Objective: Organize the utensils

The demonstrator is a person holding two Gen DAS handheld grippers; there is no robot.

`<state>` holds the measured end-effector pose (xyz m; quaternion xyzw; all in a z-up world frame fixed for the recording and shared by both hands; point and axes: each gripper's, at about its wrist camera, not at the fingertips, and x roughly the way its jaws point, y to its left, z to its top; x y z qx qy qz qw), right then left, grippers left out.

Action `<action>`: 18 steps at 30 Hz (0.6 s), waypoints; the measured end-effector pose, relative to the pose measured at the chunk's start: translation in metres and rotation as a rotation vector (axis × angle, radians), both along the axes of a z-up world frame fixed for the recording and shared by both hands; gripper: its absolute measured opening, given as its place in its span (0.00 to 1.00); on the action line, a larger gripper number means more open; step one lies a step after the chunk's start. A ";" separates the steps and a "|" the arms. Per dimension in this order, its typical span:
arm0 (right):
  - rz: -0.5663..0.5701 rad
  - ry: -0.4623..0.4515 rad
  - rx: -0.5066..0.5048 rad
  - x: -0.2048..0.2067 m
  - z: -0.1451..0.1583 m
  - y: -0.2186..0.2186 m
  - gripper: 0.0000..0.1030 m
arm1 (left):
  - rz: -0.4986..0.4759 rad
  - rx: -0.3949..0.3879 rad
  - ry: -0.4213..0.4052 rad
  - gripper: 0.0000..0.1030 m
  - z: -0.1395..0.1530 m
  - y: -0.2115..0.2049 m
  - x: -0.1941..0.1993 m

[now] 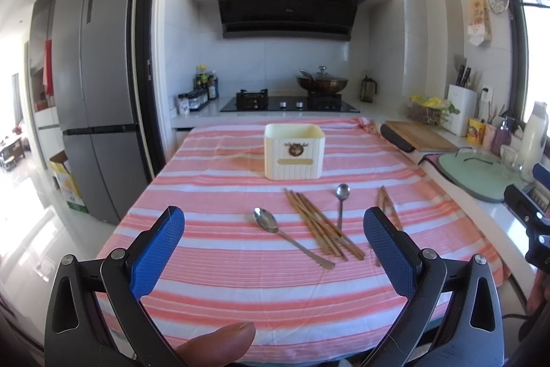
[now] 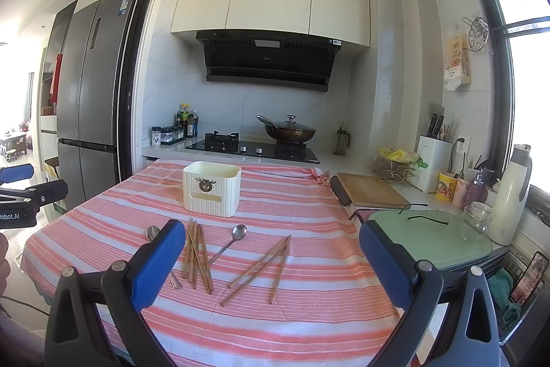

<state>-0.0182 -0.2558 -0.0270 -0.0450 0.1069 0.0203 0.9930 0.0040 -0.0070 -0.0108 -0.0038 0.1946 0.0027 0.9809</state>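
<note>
A cream ribbed utensil holder (image 1: 294,151) (image 2: 211,188) stands at the far middle of the pink-striped table (image 1: 223,281) (image 2: 309,291). In front of it lie a large spoon (image 1: 275,227) (image 2: 153,233), a bundle of wooden chopsticks (image 1: 319,226) (image 2: 196,255), a small spoon (image 1: 341,202) (image 2: 231,243) and a few more chopsticks (image 1: 386,205) (image 2: 264,267). My left gripper (image 1: 273,222) is open and empty above the near table. My right gripper (image 2: 271,238) is open and empty, also short of the utensils.
A wooden cutting board (image 2: 371,190) and a green glass lid (image 2: 429,236) lie on the counter right of the table. A stove with a wok (image 2: 290,129) is behind. A fridge (image 1: 92,85) stands left.
</note>
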 end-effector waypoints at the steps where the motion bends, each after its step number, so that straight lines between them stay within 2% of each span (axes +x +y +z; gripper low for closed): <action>1: 0.000 0.002 0.000 0.001 -0.001 0.000 1.00 | 0.000 -0.001 0.003 1.00 -0.001 0.001 0.002; 18: 0.002 0.032 -0.008 0.013 -0.004 0.000 1.00 | 0.005 0.004 0.048 1.00 -0.007 0.002 0.020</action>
